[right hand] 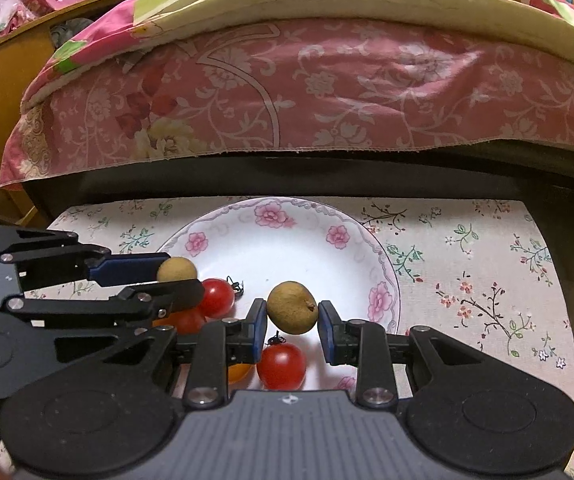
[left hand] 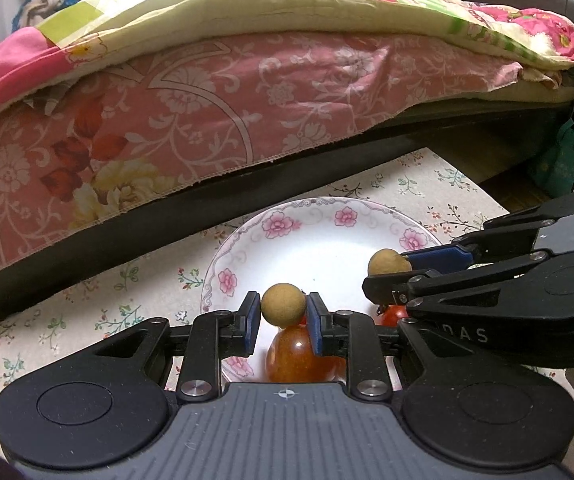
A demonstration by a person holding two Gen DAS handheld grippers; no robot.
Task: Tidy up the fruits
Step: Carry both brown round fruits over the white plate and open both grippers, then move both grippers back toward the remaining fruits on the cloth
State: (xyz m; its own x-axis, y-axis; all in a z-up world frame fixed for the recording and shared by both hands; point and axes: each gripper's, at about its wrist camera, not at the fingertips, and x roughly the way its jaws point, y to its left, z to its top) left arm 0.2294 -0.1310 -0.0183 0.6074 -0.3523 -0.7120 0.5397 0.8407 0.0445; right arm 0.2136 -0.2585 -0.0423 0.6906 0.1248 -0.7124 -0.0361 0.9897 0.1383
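Over the plate, both tongs pinch a longan: left gripper, right gripper. Placing step, I'd guess; next, lower gently beside the tomatoes.

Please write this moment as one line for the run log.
left gripper: shut on round tan longan | right gripper: shut on oval tan longan | both above white floral plate | red cherry tomatoes on plate

Both grippers are showing the same build: the left gripper and right gripper are wearing matte black linkage arms, blue finger pads, silver screws, round black side discs and a ribbed grey body bearing a small crosshair mark.
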